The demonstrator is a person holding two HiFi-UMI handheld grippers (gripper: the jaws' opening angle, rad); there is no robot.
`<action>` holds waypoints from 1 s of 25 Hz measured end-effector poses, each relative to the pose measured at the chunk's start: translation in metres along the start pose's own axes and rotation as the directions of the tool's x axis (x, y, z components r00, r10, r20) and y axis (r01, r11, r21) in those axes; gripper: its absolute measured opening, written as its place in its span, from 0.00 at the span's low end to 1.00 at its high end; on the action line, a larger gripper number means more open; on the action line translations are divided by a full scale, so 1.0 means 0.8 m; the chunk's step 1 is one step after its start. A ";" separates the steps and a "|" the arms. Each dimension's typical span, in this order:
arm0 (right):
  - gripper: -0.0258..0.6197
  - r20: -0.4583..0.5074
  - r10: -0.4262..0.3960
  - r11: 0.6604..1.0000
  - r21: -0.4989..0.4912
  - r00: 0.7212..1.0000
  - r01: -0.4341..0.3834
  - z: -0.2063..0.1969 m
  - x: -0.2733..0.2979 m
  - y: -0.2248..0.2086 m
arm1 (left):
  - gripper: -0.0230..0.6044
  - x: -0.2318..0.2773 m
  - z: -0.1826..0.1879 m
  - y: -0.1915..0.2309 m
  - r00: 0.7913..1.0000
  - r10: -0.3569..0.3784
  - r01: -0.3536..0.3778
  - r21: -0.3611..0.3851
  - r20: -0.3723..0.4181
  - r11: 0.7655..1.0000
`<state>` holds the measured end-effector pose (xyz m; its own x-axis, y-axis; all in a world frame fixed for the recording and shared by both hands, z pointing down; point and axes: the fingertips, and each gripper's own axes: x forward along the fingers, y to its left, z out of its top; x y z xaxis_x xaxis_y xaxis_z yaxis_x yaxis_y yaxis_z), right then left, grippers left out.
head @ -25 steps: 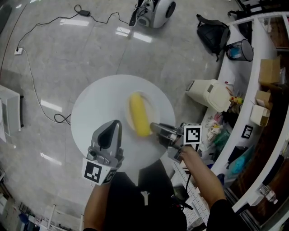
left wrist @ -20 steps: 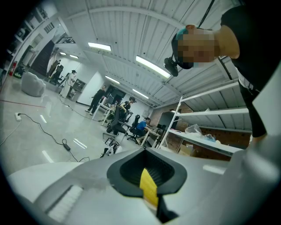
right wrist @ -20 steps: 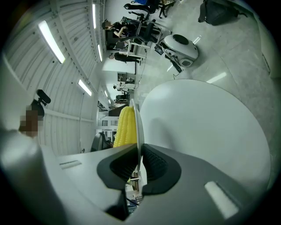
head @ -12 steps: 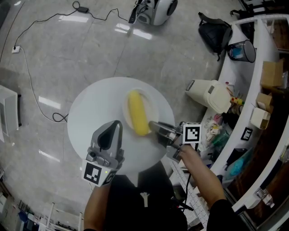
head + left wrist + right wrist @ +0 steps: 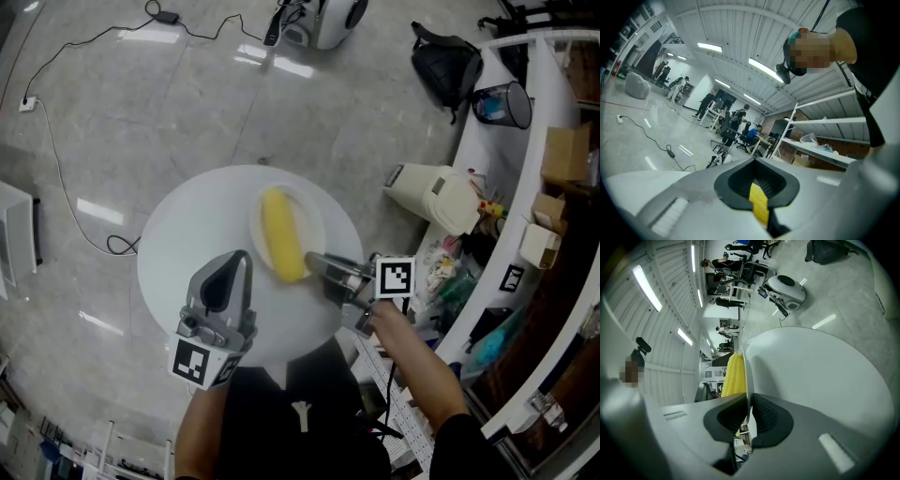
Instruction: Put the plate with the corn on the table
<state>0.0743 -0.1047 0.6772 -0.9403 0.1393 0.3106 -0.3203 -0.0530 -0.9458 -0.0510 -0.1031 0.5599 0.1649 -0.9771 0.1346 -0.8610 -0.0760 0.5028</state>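
The right gripper [image 5: 316, 263] has its fingers [image 5: 771, 417] clamped on the near rim of the plate [image 5: 309, 220]. The plate carries the corn [image 5: 281, 234] over the round counter [image 5: 187, 234], close to its far right edge. The left gripper [image 5: 239, 258] hovers near left, fingers closed on nothing. Bare counter lies left of the plate, and open floor [image 5: 141, 112] spreads beyond. A white bin [image 5: 436, 197] crowds the right.
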 end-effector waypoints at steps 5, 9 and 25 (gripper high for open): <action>0.09 0.003 -0.013 1.000 0.017 1.000 0.013 0.002 0.005 -0.006 | 0.04 0.001 0.002 0.013 1.000 0.012 -0.012 -0.005 0.003 1.000; 0.09 0.002 -0.022 0.999 0.033 1.000 0.022 0.001 0.011 -0.008 | 0.04 0.002 0.001 0.018 1.000 0.008 -0.008 -0.012 -0.001 1.000; 0.09 -0.017 -0.060 0.998 0.020 0.998 0.060 0.003 0.022 -0.015 | 0.04 0.003 -0.007 0.032 1.000 0.009 -0.009 -0.033 -0.012 0.999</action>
<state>0.0612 -0.1041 0.6941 -0.9172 0.1594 0.3651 -0.3787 -0.0644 -0.9233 -0.0699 -0.1062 0.5782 0.1628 -0.9753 0.1492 -0.8463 -0.0603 0.5293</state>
